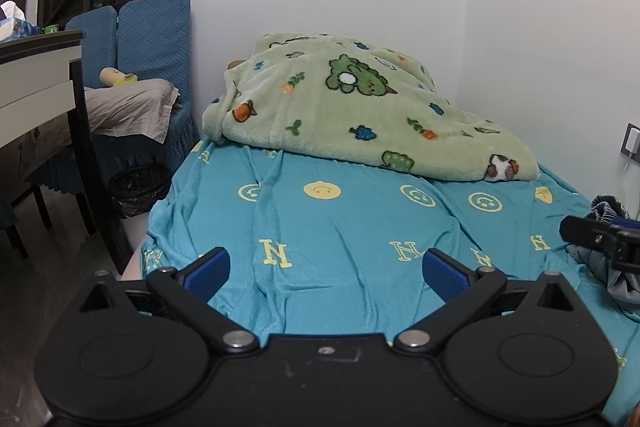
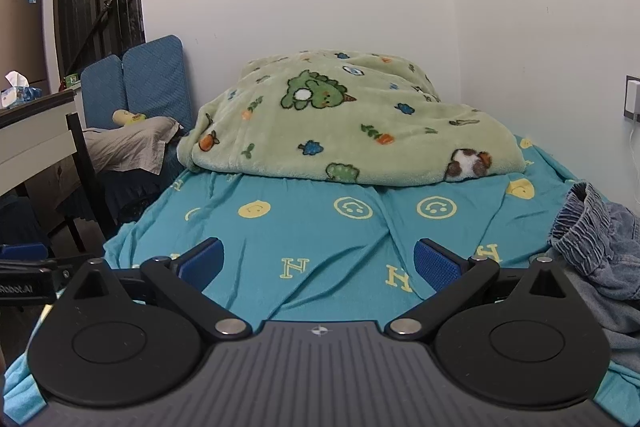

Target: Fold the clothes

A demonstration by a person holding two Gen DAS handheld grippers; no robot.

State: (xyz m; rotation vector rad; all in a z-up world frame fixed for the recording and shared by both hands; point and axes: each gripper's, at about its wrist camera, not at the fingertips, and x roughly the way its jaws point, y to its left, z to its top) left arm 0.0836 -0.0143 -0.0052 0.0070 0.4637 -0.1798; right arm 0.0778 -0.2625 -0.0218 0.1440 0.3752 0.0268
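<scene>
Bedroom, both tools over the bed: my left gripper [image 1: 326, 269] hangs low above the teal sheet [image 1: 332, 227], its 2 blue ribbed pads spread wide w/ nothing between them. My right gripper [image 2: 318, 261] sits the same way, pads far apart, holding nothing, only smooth wrinkled cotton showing in the gap. The sheet is printed w/ pale yellow smiley faces and blocky letters, creased in long soft ridges toward the foot.

The clothes to fold, a crumpled denim garment [image 2: 600, 247] w/ a gathered elastic waistband, lies bunched at the bed's right edge, just beside my right tool but not touching its pads; in the left wrist view it is a grey-blue heap [image 1: 616, 267] partly behind the other tool's black arm.

At the head of the bed, a plush green blanket [image 2: 352, 123], fuzzy, printed w/ dinosaurs and carrots, is mounded against the white wall. Left of the bed: quilted blue chair backs [image 1: 154, 35] and a pale desk [image 1: 36, 75] w/ dark legs.
</scene>
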